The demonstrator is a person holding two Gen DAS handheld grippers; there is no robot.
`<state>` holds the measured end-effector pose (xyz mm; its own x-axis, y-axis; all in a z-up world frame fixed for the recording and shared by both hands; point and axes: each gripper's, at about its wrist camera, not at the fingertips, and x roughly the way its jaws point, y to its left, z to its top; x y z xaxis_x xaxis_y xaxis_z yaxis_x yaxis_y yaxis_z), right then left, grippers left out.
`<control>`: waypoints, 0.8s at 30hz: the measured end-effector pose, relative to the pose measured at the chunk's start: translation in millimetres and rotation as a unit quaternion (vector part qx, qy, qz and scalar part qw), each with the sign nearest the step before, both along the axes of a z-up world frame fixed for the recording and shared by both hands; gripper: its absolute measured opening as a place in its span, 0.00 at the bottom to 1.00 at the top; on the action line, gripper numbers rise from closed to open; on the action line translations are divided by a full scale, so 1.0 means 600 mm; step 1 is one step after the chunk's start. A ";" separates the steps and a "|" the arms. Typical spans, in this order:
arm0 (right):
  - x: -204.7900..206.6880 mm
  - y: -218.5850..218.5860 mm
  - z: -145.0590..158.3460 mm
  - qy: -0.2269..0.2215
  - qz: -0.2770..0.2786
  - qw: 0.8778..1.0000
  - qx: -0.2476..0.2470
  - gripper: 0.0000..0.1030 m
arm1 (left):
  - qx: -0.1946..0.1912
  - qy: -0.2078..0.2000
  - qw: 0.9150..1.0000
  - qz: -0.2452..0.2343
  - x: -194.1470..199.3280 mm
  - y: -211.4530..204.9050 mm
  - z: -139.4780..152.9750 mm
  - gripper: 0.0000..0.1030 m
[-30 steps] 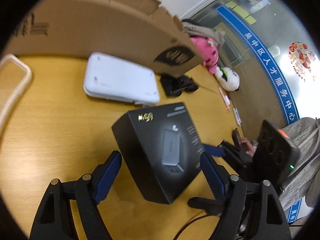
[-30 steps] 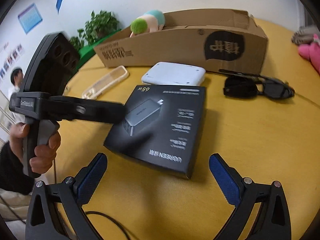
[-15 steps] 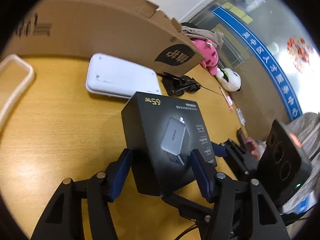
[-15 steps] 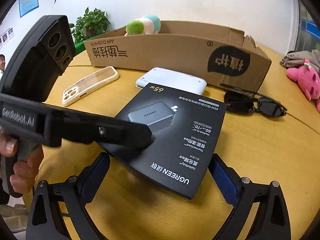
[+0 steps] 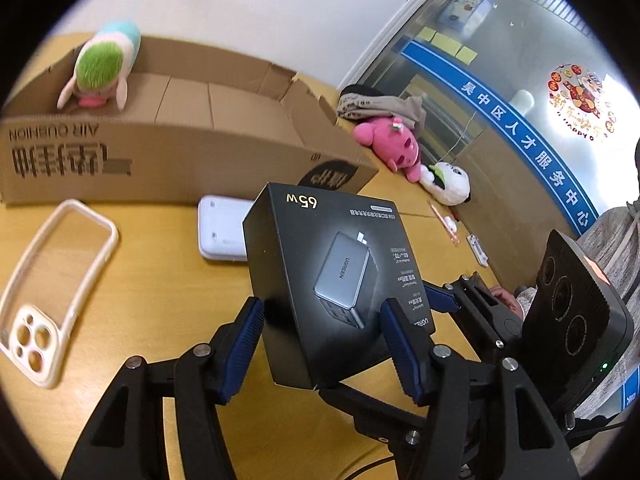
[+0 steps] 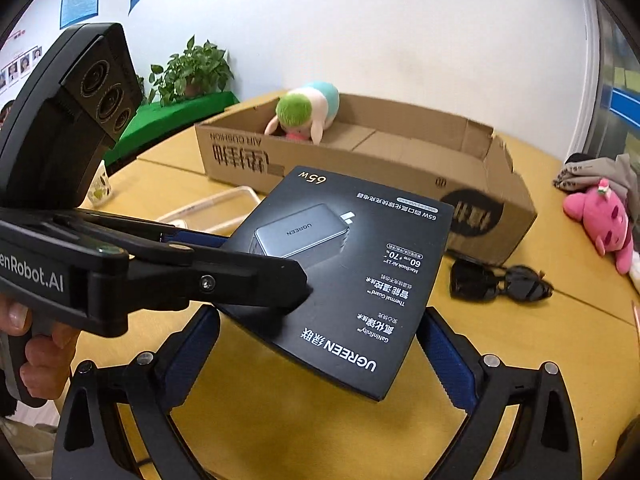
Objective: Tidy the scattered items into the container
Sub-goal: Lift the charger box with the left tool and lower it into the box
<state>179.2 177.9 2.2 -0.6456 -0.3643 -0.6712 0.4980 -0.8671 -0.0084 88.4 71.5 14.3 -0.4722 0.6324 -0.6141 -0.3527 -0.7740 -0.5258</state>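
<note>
Charger box [image 5: 332,280] clamped in left hand-held gripper [image 5: 322,344], above table [image 5: 140,280]

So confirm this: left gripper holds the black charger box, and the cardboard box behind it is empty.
Not empty: the cardboard box holds a green-headed plush toy, as the left wrist view shows. The left gripper does hold the black charger box.

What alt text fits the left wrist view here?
The left gripper grips a black UGREEN charger box, lifted off the yellow table. Behind it sit a white device, a clear phone case and a cardboard box holding a green plush toy.
</note>
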 end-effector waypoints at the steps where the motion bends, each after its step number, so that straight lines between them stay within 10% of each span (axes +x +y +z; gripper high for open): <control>1: -0.001 -0.001 0.005 0.002 0.000 1.000 -0.001 0.98 | -0.002 0.004 1.000 0.000 0.000 -0.001 0.005 0.58; 24: -0.072 -0.037 0.107 0.066 0.009 0.998 -0.012 0.98 | 0.002 0.088 0.996 -0.002 -0.058 -0.045 0.110 0.58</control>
